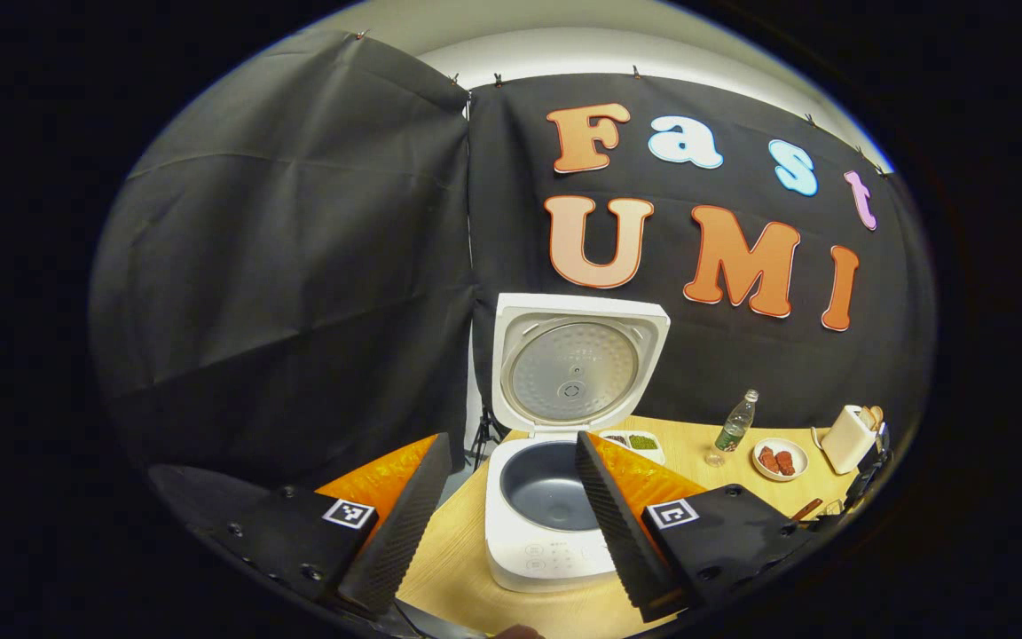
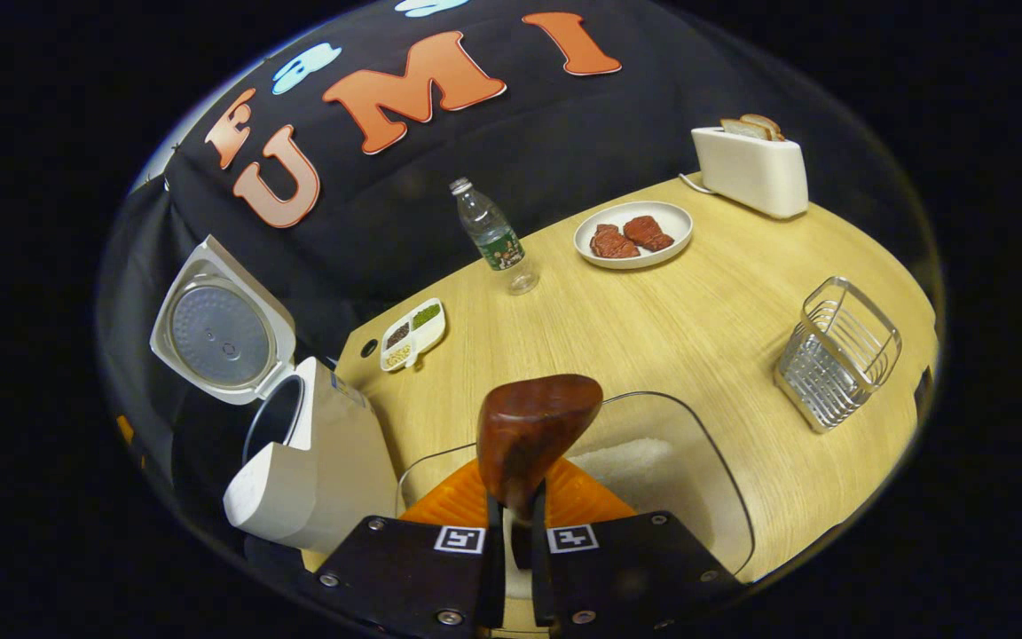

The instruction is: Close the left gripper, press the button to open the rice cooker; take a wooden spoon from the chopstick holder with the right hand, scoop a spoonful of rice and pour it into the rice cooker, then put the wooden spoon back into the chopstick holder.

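Observation:
The white rice cooker (image 1: 546, 550) stands open on the table, lid (image 1: 573, 364) upright and its dark inner pot (image 1: 546, 488) bare. My left gripper (image 1: 511, 439) is open just in front of it, one finger on either side of the pot. In the right gripper view, my right gripper (image 2: 515, 510) is shut on the handle of a wooden spoon (image 2: 533, 426). The spoon's bowl points forward over a clear glass bowl (image 2: 728, 497) that holds white rice (image 2: 631, 461). The cooker (image 2: 316, 470) sits to the left of it. The wire chopstick holder (image 2: 839, 355) stands at the right.
On the wooden table (image 2: 697, 302) stand a water bottle (image 2: 493, 235), a plate with two pieces of meat (image 2: 633, 235), a white toaster with bread (image 2: 752, 169) and a small divided dish of grains (image 2: 413, 335). The table's edge runs close behind the cooker.

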A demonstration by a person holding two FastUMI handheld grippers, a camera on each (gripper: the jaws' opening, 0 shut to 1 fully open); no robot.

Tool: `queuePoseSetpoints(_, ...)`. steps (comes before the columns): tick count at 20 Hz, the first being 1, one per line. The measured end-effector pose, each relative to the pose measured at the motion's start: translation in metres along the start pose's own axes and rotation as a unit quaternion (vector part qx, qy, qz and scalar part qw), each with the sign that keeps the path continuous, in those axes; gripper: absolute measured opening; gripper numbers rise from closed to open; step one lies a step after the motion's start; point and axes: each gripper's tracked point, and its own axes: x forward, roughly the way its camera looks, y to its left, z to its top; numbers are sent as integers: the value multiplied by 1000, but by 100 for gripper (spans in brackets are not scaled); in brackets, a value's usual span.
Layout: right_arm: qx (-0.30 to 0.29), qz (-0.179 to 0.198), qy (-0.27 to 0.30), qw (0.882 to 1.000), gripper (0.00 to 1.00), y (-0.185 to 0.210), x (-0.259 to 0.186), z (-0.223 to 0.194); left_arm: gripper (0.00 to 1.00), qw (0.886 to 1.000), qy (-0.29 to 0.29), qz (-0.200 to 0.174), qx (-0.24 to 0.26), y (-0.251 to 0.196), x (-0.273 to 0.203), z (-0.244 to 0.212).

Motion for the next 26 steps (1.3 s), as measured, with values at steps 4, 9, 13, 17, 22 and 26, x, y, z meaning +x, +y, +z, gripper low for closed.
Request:
queuePoseSetpoints(4, 25, 23, 20, 999, 12, 8, 6, 0, 95, 1000, -1, 4, -3, 2, 1, 1)
queuePoseSetpoints(9, 90, 61, 52, 993, 11, 4, 5, -4, 96, 1000, 3, -2, -9, -6, 5, -2)
queuePoseSetpoints(13, 146, 87, 67, 983, 11, -5, -1, -5, 96, 1000, 5, -12, -11, -18, 7, -1)
queuePoseSetpoints(17, 184, 100, 54, 976, 11, -25, -12, 15, 96, 1000, 0, -17, -2, -32, 11, 0)
queuePoseSetpoints(22, 228, 119, 30, 966, 11, -40, -25, 44, 96, 1000, -1, -30, -3, -48, 14, 1)
queuePoseSetpoints(26, 282, 158, 24, 946, 11, -44, -40, 65, 96, 999, -5, -34, -8, -53, 15, 3)
